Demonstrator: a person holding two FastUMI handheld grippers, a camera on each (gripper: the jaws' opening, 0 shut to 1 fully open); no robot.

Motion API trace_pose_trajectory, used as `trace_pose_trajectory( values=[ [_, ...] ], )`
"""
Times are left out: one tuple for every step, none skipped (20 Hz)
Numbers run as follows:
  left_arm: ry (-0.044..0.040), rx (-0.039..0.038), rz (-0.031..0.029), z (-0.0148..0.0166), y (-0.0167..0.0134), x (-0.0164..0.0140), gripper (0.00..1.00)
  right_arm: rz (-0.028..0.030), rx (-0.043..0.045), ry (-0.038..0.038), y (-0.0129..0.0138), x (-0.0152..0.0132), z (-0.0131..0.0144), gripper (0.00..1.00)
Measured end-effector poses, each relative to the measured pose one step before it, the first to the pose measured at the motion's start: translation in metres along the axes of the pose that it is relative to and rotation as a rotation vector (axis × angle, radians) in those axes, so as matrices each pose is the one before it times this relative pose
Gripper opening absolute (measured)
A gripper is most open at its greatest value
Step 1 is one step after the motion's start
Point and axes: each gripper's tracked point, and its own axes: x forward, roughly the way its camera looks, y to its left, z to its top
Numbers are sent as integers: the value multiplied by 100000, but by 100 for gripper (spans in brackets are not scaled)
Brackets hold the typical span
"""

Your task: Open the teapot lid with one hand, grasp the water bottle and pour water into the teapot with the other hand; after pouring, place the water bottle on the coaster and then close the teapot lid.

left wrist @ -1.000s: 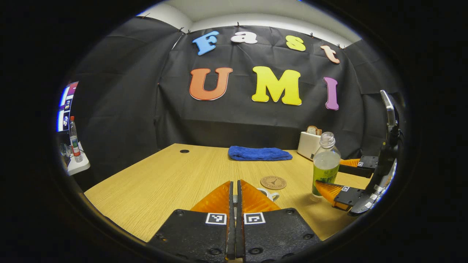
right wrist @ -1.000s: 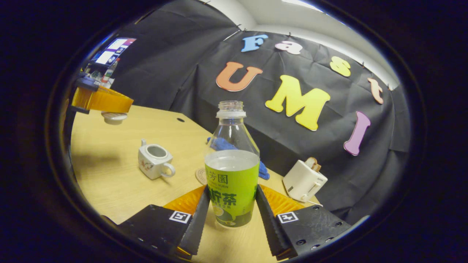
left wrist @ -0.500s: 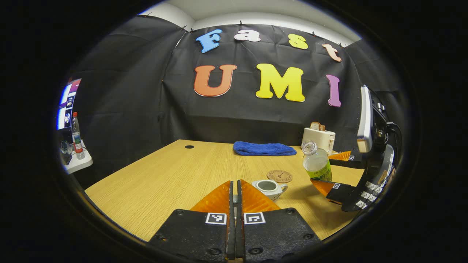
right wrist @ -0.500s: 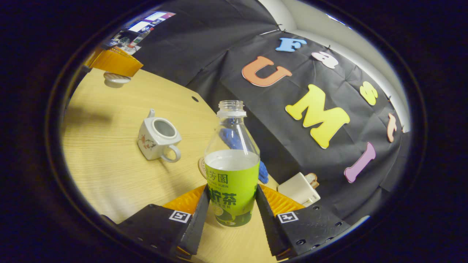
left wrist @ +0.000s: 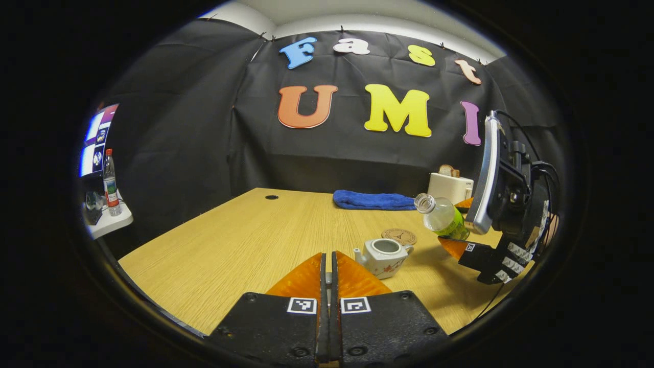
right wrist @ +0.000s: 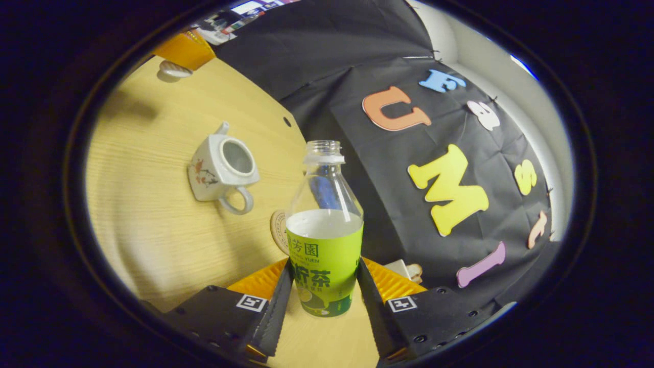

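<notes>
Above the table [left wrist: 245, 240], right gripper [right wrist: 324, 286] fingers pinching tilted water bottle [right wrist: 324, 240] near open teapot [left wrist: 384, 255], left gripper [left wrist: 329, 266] fingers pressing together on the lid [right wrist: 175, 69].

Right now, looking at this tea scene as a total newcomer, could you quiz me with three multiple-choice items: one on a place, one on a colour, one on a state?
1. Where does the coaster lie?
A. On the table beside the teapot
B. On the blue towel
C. Under the toaster

2. What colour is the label on the water bottle?
A. Red
B. Green
C. White

3. What state is the teapot in?
A. Lid on
B. Tipped over
C. Upright, lid off

Answers: 1 A, the coaster rests on the wood just behind the teapot. 2 B, the wrap between the right gripper fingers is bright green. 3 C, its round mouth gapes open, and the left gripper holds the lid.
</notes>
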Motion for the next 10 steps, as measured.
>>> trace_pose_trajectory(
  values=[
    [-29, -398, 57, -112, 162, 99, 3, -693, -5025, 120, -75, 83, -52, 72],
    [123, -326, -148, -117, 26, 3, 3, -730, -4282, -223, -82, 83, 0, 71],
    [6, -128, -433, -44, -60, -97, 3, -395, -3466, -12, -16, -94, 27, 72],
    [5, -36, -238, -78, 15, 60, 3, -68, -2502, -263, 115, -16, 52, 72],
    [-5, -39, -276, -65, -26, 67, 3, -616, -3104, -543, -81, -99, 139, 72],
    [42, -134, -321, -58, -53, 107, 3, -1628, -3921, -224, -410, 144, 169, 71],
    [224, -77, -475, -139, -23, -62, 3, -1389, -3883, 351, -213, -99, 69, 72],
    [16, 199, -108, 26, 24, -102, 3, -445, -2817, 535, 53, 19, -47, 72],
    [-100, 739, 342, -224, 126, -28, 3, 69, -2454, 367, 18, 21, 124, 72],
    [-197, 948, 313, -61, 160, -52, 3, -502, -3161, 499, -258, 32, -28, 72]
  ],
)
